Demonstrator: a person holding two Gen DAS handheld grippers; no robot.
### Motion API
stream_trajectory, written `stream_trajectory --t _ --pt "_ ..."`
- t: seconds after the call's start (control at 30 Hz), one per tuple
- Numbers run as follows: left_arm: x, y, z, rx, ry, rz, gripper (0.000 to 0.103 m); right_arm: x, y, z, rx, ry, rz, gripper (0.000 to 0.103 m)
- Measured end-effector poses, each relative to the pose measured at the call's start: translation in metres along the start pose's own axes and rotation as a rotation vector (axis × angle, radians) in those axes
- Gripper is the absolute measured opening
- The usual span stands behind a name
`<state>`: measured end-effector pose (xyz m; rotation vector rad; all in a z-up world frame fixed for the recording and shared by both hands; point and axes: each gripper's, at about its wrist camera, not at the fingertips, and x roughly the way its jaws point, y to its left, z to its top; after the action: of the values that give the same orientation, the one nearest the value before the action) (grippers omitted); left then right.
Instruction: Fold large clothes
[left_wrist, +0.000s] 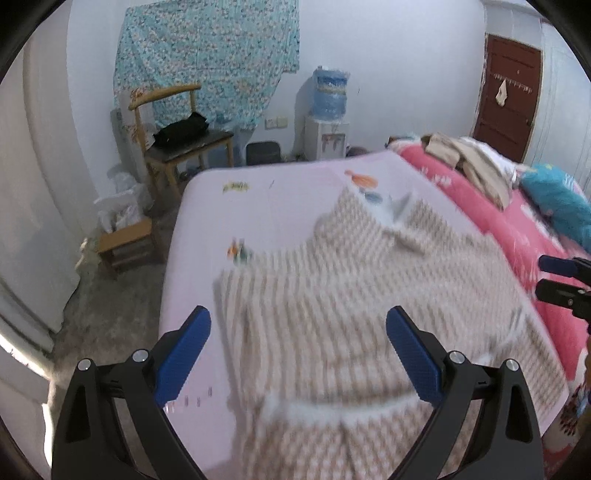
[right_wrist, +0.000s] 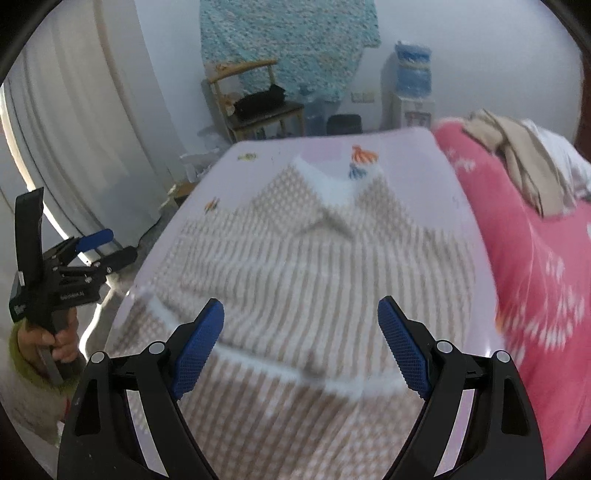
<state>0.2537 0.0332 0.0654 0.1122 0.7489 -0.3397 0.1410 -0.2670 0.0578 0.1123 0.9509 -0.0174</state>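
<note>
A large beige-and-white patterned sweater (left_wrist: 351, 295) (right_wrist: 314, 258) lies spread on the pale pink bed sheet (left_wrist: 229, 229) (right_wrist: 266, 155), its white collar toward the far end and its bottom part folded up with a white hem band across it. My left gripper (left_wrist: 298, 325) hangs open above the sweater's left part, nothing between its blue pads. Over the sweater's middle, my right gripper (right_wrist: 301, 314) is also open and empty. The left gripper (right_wrist: 107, 245) shows at the left of the right wrist view, held by a hand. The right gripper's fingers (left_wrist: 557, 277) show at the right edge of the left wrist view. Both views are blurred.
A pink quilt (left_wrist: 480, 206) (right_wrist: 535, 240) with beige clothes (left_wrist: 476, 162) (right_wrist: 517, 147) piled on it lies along the bed's right side. Beyond the bed stand a wooden chair (left_wrist: 184, 144), a water dispenser (left_wrist: 328, 122) and a small stool (left_wrist: 125, 240). White curtains (right_wrist: 74, 129) hang left.
</note>
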Motion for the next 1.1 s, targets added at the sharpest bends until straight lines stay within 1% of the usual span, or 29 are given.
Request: stream_trajectory --t 0.1,0.13,0.17,0.27,0.4,0.43,0.5,0.57,0.6,0.63,0.67,0.7,0.73,0.77,0.8,0.83,0.87,0.9,1.0,1.1 --pt "0.020 0.007 0.035 -0.012 -0.019 -0.037 0.094 0.015 -0.017 0.034 0.004 0.003 0.010 0.082" --pt "0.029 0.008 0.047 -0.016 -0.024 -0.048 0.094 0.023 -0.024 0.046 0.012 0.009 -0.006 0.082" --pt "0.040 0.008 0.058 -0.023 -0.023 -0.074 0.094 0.032 -0.031 0.058 0.015 0.017 -0.014 0.082" --pt "0.074 0.008 0.086 -0.065 -0.006 -0.145 0.091 0.057 -0.050 0.087 0.044 0.033 0.001 0.082" --pt "0.140 0.001 0.125 -0.125 0.054 -0.238 0.086 0.115 -0.085 0.128 0.125 0.102 0.029 0.082" --pt "0.157 0.000 0.133 -0.139 0.075 -0.248 0.085 0.129 -0.092 0.135 0.146 0.113 0.021 0.082" --pt "0.190 -0.006 0.147 -0.169 0.121 -0.294 0.085 0.158 -0.106 0.148 0.177 0.142 0.009 0.081" --pt "0.213 -0.011 0.155 -0.194 0.161 -0.319 0.085 0.182 -0.118 0.156 0.217 0.170 0.008 0.078" --pt "0.227 -0.014 0.159 -0.201 0.191 -0.342 0.085 0.199 -0.126 0.159 0.244 0.202 0.009 0.075" --pt "0.241 -0.019 0.162 -0.211 0.218 -0.341 0.082 0.211 -0.132 0.159 0.267 0.226 0.013 0.072" --pt "0.252 -0.022 0.162 -0.223 0.240 -0.334 0.080 0.220 -0.135 0.158 0.281 0.244 0.014 0.071" --pt "0.261 -0.026 0.161 -0.223 0.266 -0.328 0.073 0.232 -0.138 0.156 0.293 0.277 0.012 0.064" --pt "0.268 -0.027 0.160 -0.221 0.284 -0.319 0.059 0.239 -0.141 0.153 0.307 0.298 0.016 0.050" --pt "0.275 -0.031 0.157 -0.217 0.311 -0.311 0.050 0.245 -0.143 0.150 0.326 0.320 0.029 0.039" --pt "0.278 -0.034 0.155 -0.210 0.324 -0.313 0.032 0.246 -0.144 0.147 0.339 0.329 0.050 0.021" --pt "0.278 -0.038 0.152 -0.190 0.332 -0.322 0.017 0.243 -0.143 0.144 0.347 0.324 0.087 0.013" --pt "0.275 -0.040 0.151 -0.171 0.324 -0.329 0.013 0.238 -0.141 0.143 0.341 0.308 0.107 0.012" --pt "0.266 -0.044 0.152 -0.138 0.299 -0.329 0.012 0.225 -0.136 0.142 0.314 0.277 0.105 0.009" --pt "0.231 -0.054 0.151 -0.051 0.232 -0.349 0.010 0.185 -0.117 0.137 0.248 0.222 0.141 0.008" --pt "0.189 -0.059 0.145 0.027 0.178 -0.384 0.010 0.139 -0.098 0.119 0.174 0.173 0.170 0.008"
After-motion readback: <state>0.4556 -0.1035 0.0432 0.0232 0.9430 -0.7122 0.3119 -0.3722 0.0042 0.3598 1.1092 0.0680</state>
